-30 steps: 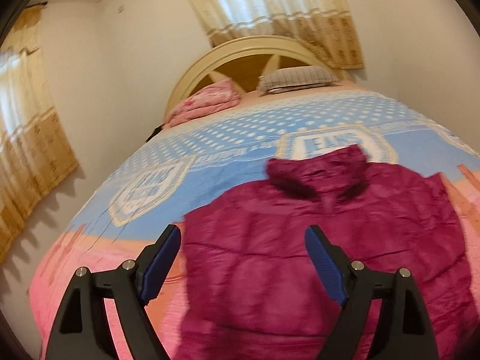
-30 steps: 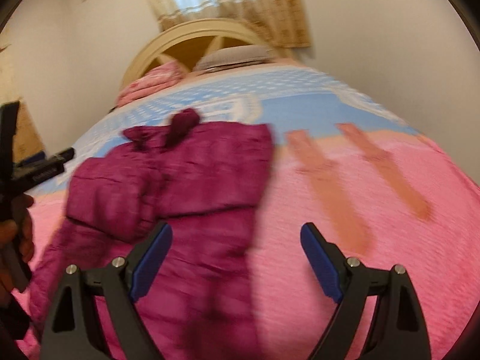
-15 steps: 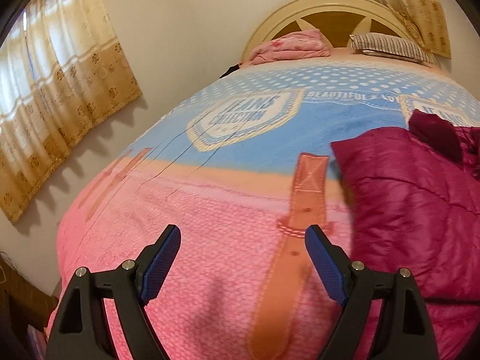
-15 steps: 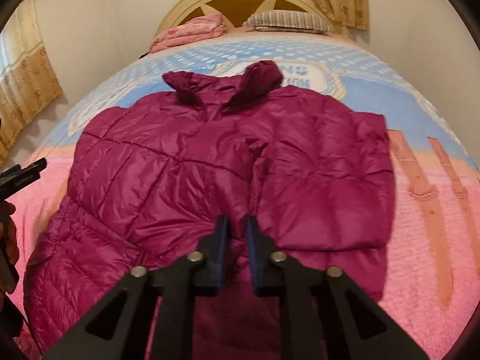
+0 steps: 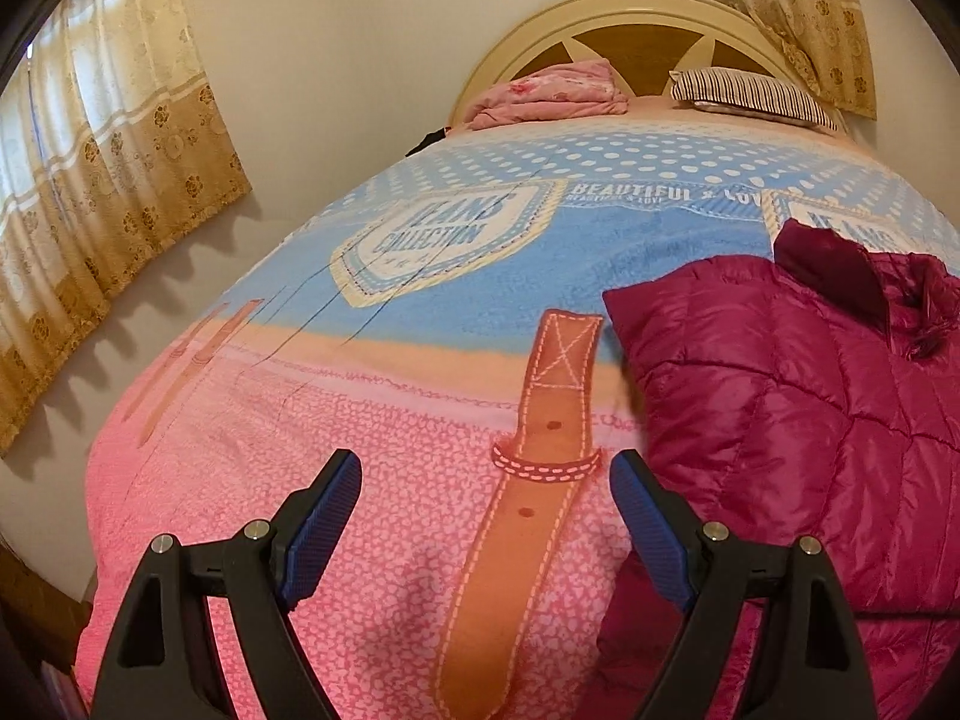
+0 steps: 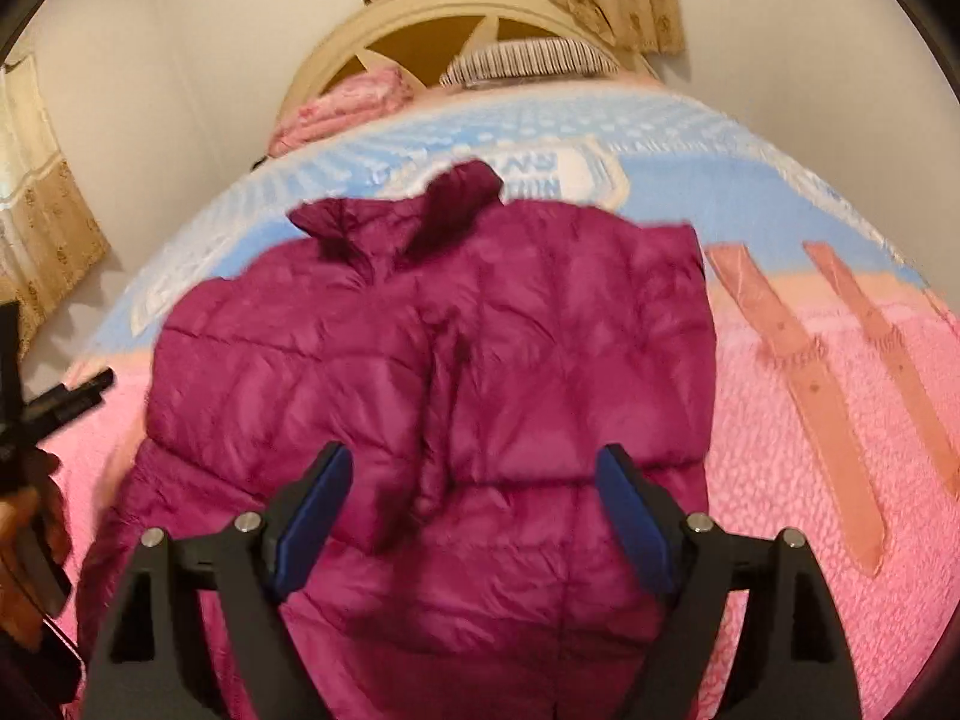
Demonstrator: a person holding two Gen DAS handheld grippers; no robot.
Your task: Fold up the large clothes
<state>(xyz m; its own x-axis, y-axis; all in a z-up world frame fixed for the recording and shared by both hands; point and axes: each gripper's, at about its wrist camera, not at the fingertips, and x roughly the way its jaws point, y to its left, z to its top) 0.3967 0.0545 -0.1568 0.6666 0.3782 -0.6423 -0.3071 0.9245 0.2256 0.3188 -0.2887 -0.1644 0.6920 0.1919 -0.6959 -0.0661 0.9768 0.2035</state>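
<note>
You have one magenta puffer jacket point(image 6: 480, 360) ahead of the right hand-held gripper point(image 6: 474, 504), and one bed point(image 5: 300, 510) under it. Beyond the left hand-held gripper point(image 5: 486, 510) you can count one striped pillow point(image 5: 750, 93), one folded pink blanket point(image 5: 552, 93), one headboard point(image 5: 636, 18) and two curtains point(image 5: 108, 192) point(image 5: 780, 0).

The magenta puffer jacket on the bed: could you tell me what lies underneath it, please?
The jacket lies on the pink-and-blue printed blanket. The blanket's print beneath the jacket is hidden.
</note>
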